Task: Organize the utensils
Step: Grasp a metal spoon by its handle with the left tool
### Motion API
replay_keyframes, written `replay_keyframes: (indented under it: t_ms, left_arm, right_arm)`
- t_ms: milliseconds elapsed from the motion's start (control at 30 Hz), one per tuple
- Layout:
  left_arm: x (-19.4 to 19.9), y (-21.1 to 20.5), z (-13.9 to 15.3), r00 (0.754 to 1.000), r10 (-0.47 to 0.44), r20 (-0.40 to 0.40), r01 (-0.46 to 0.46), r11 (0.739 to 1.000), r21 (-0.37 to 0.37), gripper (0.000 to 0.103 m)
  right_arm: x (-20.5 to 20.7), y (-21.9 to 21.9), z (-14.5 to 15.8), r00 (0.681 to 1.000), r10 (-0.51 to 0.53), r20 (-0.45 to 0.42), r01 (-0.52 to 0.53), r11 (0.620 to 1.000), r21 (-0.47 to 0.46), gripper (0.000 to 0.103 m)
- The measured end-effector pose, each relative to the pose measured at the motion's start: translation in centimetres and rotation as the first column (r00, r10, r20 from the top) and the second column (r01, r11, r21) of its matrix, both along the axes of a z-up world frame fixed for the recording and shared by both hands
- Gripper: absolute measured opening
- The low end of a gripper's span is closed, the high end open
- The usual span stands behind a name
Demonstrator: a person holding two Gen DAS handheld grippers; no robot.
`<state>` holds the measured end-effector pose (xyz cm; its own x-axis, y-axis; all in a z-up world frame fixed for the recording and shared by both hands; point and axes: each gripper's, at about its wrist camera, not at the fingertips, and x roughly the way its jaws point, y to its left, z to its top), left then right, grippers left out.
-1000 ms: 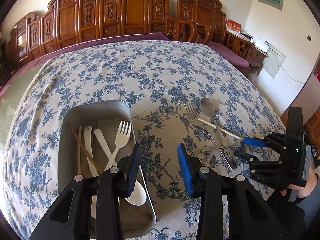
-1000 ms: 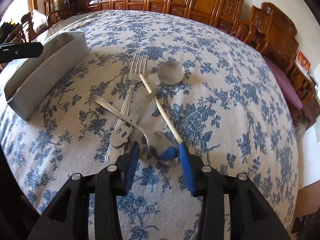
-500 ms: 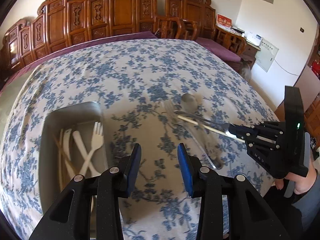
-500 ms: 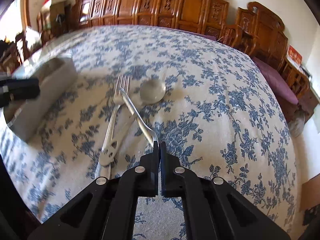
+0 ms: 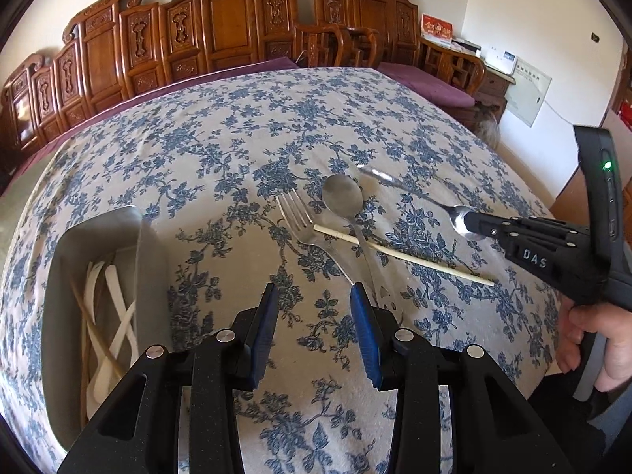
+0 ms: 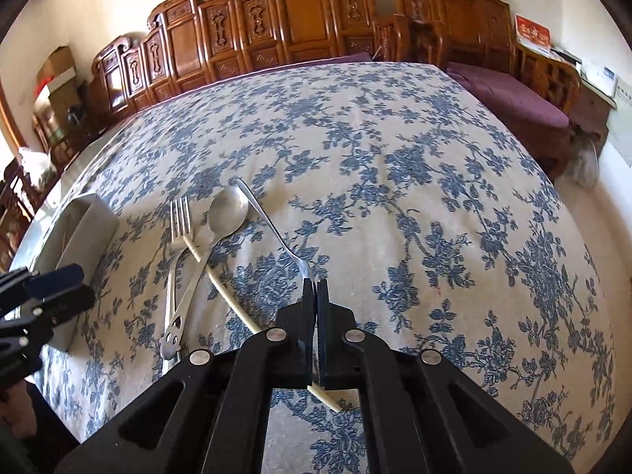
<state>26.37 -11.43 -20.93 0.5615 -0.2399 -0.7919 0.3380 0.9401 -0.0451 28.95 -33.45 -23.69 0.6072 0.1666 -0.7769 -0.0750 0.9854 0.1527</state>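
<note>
My right tool (image 6: 316, 288) is pinched tight on the bowl end of a small metal spoon (image 6: 272, 229), whose handle sticks forward and up, clear of the cloth. In the left wrist view that same small spoon (image 5: 414, 193) hangs in the air to the right, gripped at its bowl by my right tool (image 5: 470, 223), with my right hand (image 5: 592, 339) wrapped round the grip below it.

My left tool (image 5: 314, 296) is spread wide with nothing between its blue pads, hovering over the tabletop (image 5: 237, 150) with its blue-flowered cloth, just short of the loose pile of cutlery.

On the cloth lie a metal fork (image 5: 304, 225) and a larger metal spoon (image 5: 343, 197), side by side with their heads pointing away from me. A pale chopstick (image 5: 403, 254) lies across both their handles, slanting off to the right. From the right wrist, the fork (image 6: 175, 237), the larger spoon (image 6: 227, 209) and the chopstick (image 6: 225, 288) sit left of my closed right tool.

A metal tray (image 5: 152, 260) stands at the left of the tabletop, well apart from the pile. Inside it are white plastic utensils (image 5: 114, 316) and thin wooden chopsticks (image 5: 89, 320), lying lengthwise.
</note>
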Motion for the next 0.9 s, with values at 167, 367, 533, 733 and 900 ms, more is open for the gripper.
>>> replay_keyframes:
  t_ms: [167,367,533,733,900]
  left_arm:
    - [0.7,-1.8,-0.9,1.0,0.001,-0.019,0.0,0.999,0.037,0.035]
    - [2.7,-4.2,-2.4,0.998,0.016,-0.068,-0.013,0.999,0.046,0.031]
    - [3.9,-6.3,-3.7,0.994,0.011,-0.107,-0.004,0.998,0.063,0.022]
    - [4.9,-7.2,-4.5,0.99,0.036,-0.136,-0.024,0.996,0.086,0.02]
    - [5.7,-7.7,-4.9,0.989,0.049,-0.137,-0.034,0.994,0.106,0.017]
  right_arm:
    - [0.0,-1.1,-0.1,1.0,-0.026,-0.004,0.027,0.999,0.034,0.002]
    - [-0.3,-2.3,-0.2,0.999,-0.051,-0.007,0.052,0.996,0.076,0.002]
    - [-0.4,-2.9,-0.3,0.998,-0.055,-0.008,0.055,0.993,0.105,0.002]
    - [-0.4,-3.0,-0.3,0.998,-0.06,-0.015,0.061,0.989,0.137,0.002]
    - [-0.4,-3.0,-0.3,0.998,-0.061,-0.018,0.063,0.986,0.152,0.002]
